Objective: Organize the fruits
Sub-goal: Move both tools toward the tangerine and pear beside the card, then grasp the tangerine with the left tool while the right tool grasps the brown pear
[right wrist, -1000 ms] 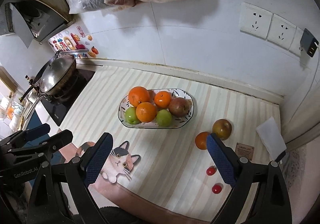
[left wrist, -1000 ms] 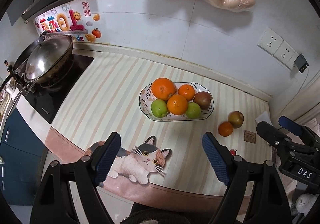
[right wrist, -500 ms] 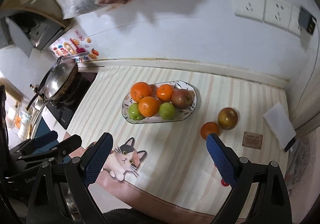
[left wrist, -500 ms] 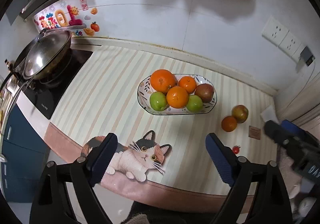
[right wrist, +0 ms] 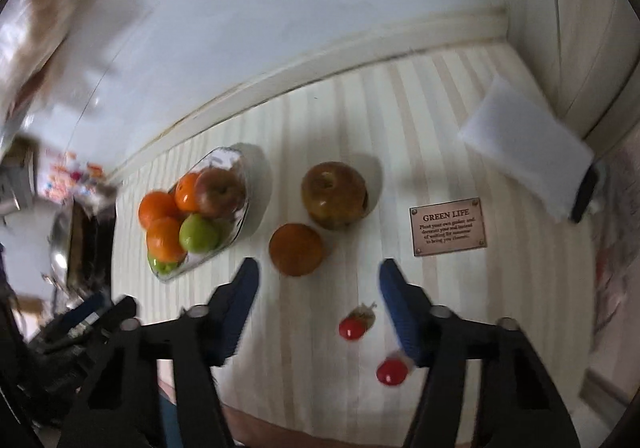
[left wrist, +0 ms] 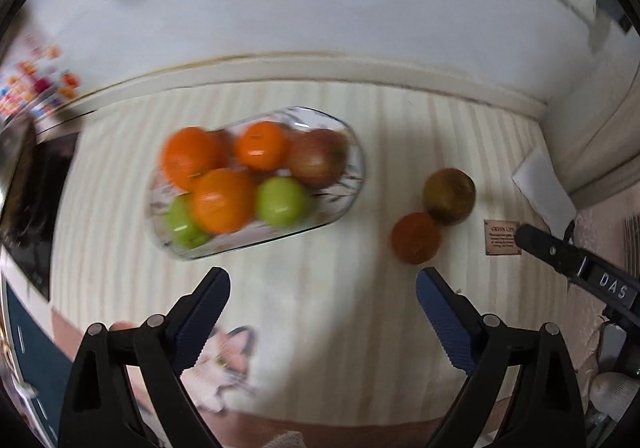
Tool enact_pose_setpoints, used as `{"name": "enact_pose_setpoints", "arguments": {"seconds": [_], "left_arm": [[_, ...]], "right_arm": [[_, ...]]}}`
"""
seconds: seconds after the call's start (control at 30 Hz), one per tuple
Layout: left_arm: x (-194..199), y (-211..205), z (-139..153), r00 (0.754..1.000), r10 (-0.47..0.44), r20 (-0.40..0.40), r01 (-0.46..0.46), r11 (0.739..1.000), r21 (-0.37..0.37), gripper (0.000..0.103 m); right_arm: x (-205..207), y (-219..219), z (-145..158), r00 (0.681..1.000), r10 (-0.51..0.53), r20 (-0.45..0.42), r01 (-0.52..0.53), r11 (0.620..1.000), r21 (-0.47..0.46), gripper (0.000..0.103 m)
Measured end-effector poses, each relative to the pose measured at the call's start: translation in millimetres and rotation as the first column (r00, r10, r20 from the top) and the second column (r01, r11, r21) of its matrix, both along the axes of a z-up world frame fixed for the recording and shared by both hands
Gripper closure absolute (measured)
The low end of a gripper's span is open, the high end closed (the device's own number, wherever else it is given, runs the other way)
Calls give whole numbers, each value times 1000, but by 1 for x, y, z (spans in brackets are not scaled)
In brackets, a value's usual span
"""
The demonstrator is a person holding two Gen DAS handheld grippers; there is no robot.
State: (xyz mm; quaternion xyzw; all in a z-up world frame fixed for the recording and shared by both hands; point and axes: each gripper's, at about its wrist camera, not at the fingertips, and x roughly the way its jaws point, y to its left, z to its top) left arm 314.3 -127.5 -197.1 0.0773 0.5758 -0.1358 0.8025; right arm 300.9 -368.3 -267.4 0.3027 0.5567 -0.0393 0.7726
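Note:
A patterned fruit plate [left wrist: 352, 183] holds several oranges and apples; it also shows in the right wrist view [right wrist: 250, 191]. A loose orange [right wrist: 296, 250] and a brownish apple [right wrist: 334, 195] lie on the striped mat to its right, also seen in the left wrist view as orange [left wrist: 416, 238] and apple [left wrist: 450, 196]. Two small red tomatoes [right wrist: 353, 326] [right wrist: 391, 371] lie nearer me. My right gripper [right wrist: 318, 282] is open and empty, just short of the loose orange. My left gripper [left wrist: 322, 290] is open and empty, in front of the plate.
A brown "GREEN LIFE" plaque [right wrist: 448, 227] and a white folded cloth [right wrist: 524, 163] lie at the right by the wall corner. A stove with a pan [right wrist: 76, 244] is at the far left. The counter's front edge runs under both grippers.
Both grippers have moved forward and rightward, closer to the counter. The right one now faces the loose orange and apple. Both views are motion-blurred. Jaws stay open.

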Motion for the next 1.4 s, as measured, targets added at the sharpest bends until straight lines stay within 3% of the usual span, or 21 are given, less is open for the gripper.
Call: {"name": "enact_pose_setpoints", "arguments": {"seconds": [0.1, 0.3, 0.4, 0.43, 0.47, 0.57, 0.6, 1.0, 1.2, 1.4], "left_arm": [[17, -31, -26, 997, -55, -56, 56, 998, 14, 8], [38, -72, -76, 975, -127, -180, 131, 991, 9, 8], [42, -88, -99, 956, -159, -245, 157, 987, -26, 8], [42, -94, -105, 951, -168, -260, 167, 986, -29, 8], [42, -97, -108, 948, -178, -265, 174, 984, -36, 10], [43, -103, -114, 951, -172, -257, 169, 985, -31, 48], [44, -103, -114, 951, -183, -251, 179, 983, -39, 48], [10, -22, -108, 963, -107, -246, 113, 994, 12, 48], [1, 25, -113, 962, -24, -272, 34, 999, 30, 48], [-4, 64, -110, 955, 33, -294, -33, 999, 2, 48]], "right_arm": [[13, -11, -13, 1000, -25, 3, 25, 999, 29, 49], [42, -21, -36, 999, -24, -43, 27, 998, 65, 48], [53, -27, -50, 996, -32, -83, 39, 996, 76, 35], [55, -29, -54, 995, -38, -90, 45, 996, 80, 35], [58, -30, -59, 994, -43, -100, 51, 995, 81, 35], [63, -31, -66, 992, -43, -116, 53, 995, 86, 35], [65, -31, -68, 992, -38, -122, 50, 995, 89, 35], [106, 5, -94, 979, 92, -180, -84, 995, 52, 32], [113, 39, -96, 967, 176, -183, -194, 977, -86, 38], [86, 83, -89, 937, 291, -192, -303, 952, -38, 39]]}}
